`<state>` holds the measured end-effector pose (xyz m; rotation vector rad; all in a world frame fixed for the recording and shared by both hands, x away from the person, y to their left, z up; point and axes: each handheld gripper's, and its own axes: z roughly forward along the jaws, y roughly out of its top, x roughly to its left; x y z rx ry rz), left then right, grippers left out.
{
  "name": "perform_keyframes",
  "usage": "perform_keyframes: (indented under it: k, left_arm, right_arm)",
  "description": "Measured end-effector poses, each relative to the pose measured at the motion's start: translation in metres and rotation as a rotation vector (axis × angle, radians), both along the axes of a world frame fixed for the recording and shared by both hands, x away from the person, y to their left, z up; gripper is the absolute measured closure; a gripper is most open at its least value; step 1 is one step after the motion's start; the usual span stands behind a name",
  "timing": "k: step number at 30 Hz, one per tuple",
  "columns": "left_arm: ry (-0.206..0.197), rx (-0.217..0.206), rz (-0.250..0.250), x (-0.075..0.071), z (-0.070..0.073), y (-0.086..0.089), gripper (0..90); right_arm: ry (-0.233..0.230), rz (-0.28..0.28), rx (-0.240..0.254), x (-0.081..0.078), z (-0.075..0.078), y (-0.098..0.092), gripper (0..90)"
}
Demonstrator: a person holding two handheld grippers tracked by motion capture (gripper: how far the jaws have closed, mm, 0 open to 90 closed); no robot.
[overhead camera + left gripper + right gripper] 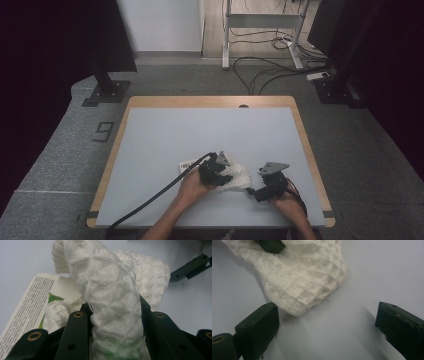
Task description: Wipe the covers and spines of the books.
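A white waffle-weave cloth [240,176] lies bunched on the grey table [200,130] near its front edge. My left gripper [220,172] is shut on a raised fold of it. In the left gripper view the cloth [110,285] is pinched between the black jaws of the left gripper [115,307]. A printed paper label [32,305] on the cloth lies flat at the left. My right gripper [252,191] rests just right of the cloth, open. In the right gripper view a cloth corner [299,280] lies ahead of the right gripper [327,317], nearer its left jaw, untouched.
The table has a wooden rim [305,145]. Black stands [107,85] and loose cables [270,70] are on the floor beyond it. A cable [150,200] trails from the left gripper across the table's front left. Bare tabletop stretches behind the cloth.
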<state>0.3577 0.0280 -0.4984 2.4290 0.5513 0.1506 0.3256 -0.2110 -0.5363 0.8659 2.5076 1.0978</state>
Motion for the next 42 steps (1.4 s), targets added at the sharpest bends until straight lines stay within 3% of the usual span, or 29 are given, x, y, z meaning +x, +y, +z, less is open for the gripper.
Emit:
perform_keyframes:
  k: [14,19,25,38,42]
  left_arm:
    - [-0.022,0.005,-0.019,0.004,-0.003,-0.026,64.2]
    - [0.009,-0.021,-0.020,0.007,-0.001,-0.024,64.9]
    - [0.005,-0.071,-0.032,0.007,0.013,-0.021,66.1]
    - [-0.041,-0.074,-0.007,0.012,0.044,-0.005,66.1]
    - [-0.029,-0.086,-0.003,0.014,0.048,0.000,65.8]
  right_arm:
    - [0.001,0.003,0.001,0.000,0.000,0.000,4.9]
    - [-0.001,0.004,0.000,0.000,0.000,0.000,5.1]
    - [-0.001,0.004,0.000,0.000,0.000,0.000,5.2]
    - [-0.003,0.002,0.001,-0.001,0.000,0.000,5.4]
    - [-0.003,0.002,0.001,-0.001,0.000,0.000,5.5]
